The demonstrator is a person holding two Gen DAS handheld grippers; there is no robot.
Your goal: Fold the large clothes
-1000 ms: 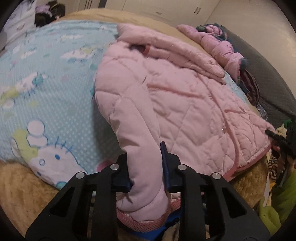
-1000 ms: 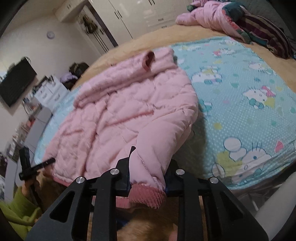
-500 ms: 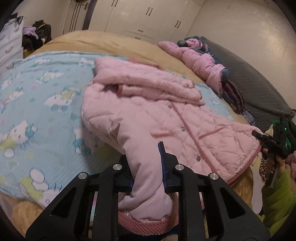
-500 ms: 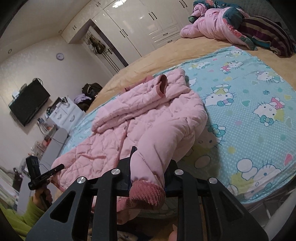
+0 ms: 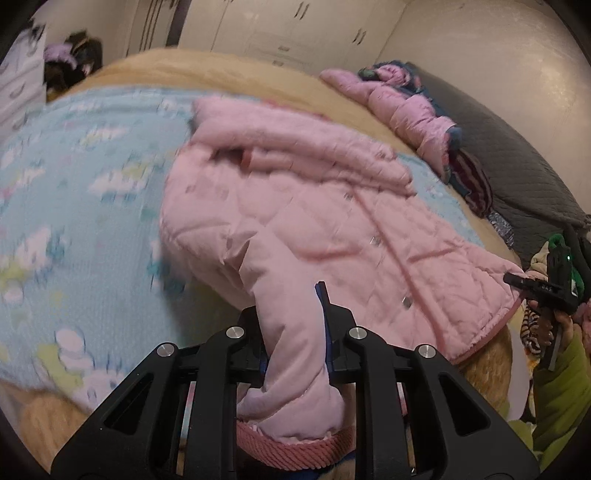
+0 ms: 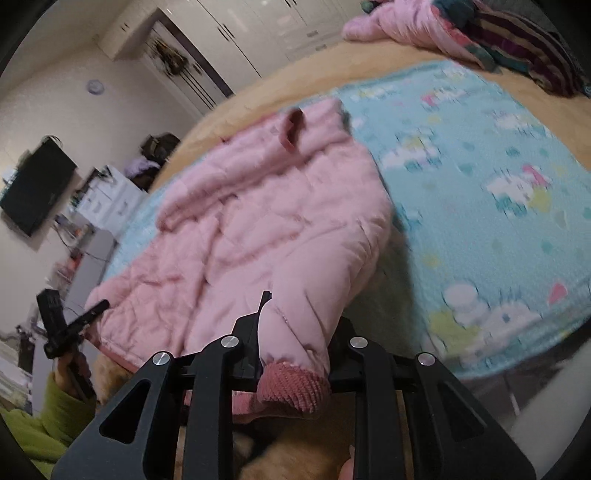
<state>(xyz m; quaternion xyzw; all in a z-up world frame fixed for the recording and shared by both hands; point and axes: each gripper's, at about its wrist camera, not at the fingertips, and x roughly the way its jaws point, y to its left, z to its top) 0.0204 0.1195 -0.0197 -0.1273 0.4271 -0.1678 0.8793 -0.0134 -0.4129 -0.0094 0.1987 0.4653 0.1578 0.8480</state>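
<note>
A pink quilted jacket (image 5: 295, 206) lies front up on a blue cartoon-print blanket (image 5: 92, 221) spread on the bed. My left gripper (image 5: 291, 317) is shut on one sleeve (image 5: 291, 362), whose ribbed cuff hangs below the jaws. In the right wrist view the same jacket (image 6: 258, 229) stretches away, and my right gripper (image 6: 299, 325) pinches the other sleeve just above its dark pink cuff (image 6: 291, 387). Its jaws are opening slightly, with the sleeve still pressed between them. Each view shows the opposite gripper beside the jacket's hem, held by a hand in a green sleeve (image 5: 554, 387).
A second pink jacket and striped clothes (image 5: 406, 107) are heaped at the far side of the bed, next to a grey quilt (image 5: 517, 177). White wardrobes (image 6: 277, 33) stand behind. A wall TV (image 6: 33, 195) and drawers (image 6: 107, 199) are beyond the bed's edge.
Both grippers have moved with the sleeves in their jaws, the left one a little upward, and the views are now blurred. The grips have not changed.
</note>
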